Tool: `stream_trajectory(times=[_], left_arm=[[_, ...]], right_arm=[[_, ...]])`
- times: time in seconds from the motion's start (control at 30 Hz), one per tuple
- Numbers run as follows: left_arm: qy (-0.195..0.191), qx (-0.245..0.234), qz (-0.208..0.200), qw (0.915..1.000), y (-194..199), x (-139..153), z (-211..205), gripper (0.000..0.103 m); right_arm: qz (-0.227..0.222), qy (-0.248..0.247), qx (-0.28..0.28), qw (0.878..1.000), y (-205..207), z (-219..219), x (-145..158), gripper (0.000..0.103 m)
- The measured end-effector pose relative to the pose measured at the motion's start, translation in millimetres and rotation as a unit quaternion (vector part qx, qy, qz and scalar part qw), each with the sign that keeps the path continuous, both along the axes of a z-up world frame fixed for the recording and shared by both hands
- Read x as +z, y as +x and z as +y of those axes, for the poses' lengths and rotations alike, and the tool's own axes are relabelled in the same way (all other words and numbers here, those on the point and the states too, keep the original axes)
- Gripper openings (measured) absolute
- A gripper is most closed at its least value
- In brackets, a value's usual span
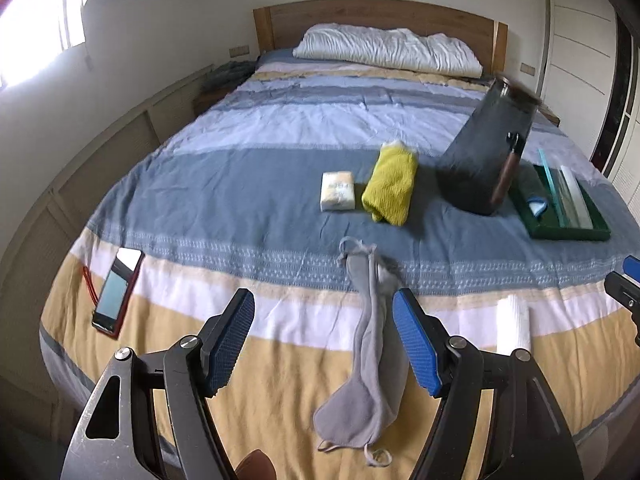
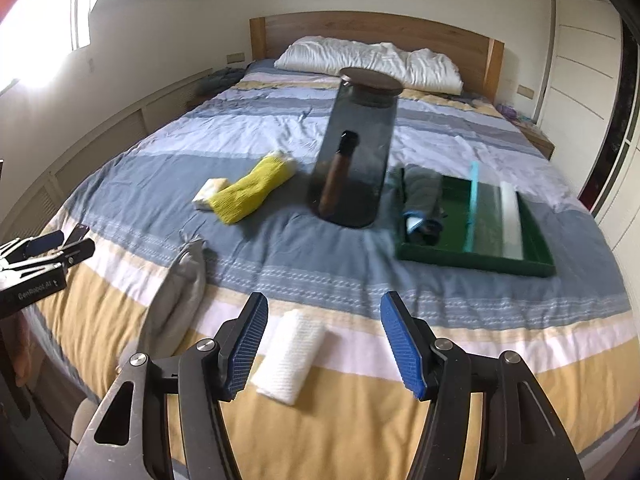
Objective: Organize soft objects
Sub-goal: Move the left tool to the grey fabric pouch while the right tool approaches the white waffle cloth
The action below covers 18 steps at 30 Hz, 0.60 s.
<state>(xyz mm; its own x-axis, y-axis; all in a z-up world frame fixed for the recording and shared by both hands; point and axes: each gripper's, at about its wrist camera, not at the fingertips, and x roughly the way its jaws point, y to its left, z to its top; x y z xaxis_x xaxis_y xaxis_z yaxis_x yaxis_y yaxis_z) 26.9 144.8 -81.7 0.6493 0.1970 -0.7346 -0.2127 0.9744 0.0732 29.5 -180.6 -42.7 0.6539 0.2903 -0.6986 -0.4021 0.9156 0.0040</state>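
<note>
A bedroom in a home.
A bed [image 1: 280, 168] with striped cover, white pillow [image 1: 384, 50], wooden headboard [image 1: 380, 16] and wardrobe doors [image 1: 580, 60].

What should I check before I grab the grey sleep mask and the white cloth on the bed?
1. Left hand-held gripper open, empty: ok.
2. Right hand-held gripper open, empty: ok.
3. Grey sleep mask between the left fingers: not ok, it lies off-centre beside one pad.
4. White cloth between the right fingers: ok.
5. Green tray has bare floor: ok.
6. Mask straps free of snags: cannot tell.
</note>
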Motion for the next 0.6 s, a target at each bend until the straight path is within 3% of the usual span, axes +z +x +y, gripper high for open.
stream_trajectory(times=[0.6], left_arm=[[-0.032, -0.038, 0.055, 0.9973, 9, -77, -18, 0.066]], right_arm=[[0.073, -0.032, -0.043, 0.996, 29, 45, -87, 0.06]])
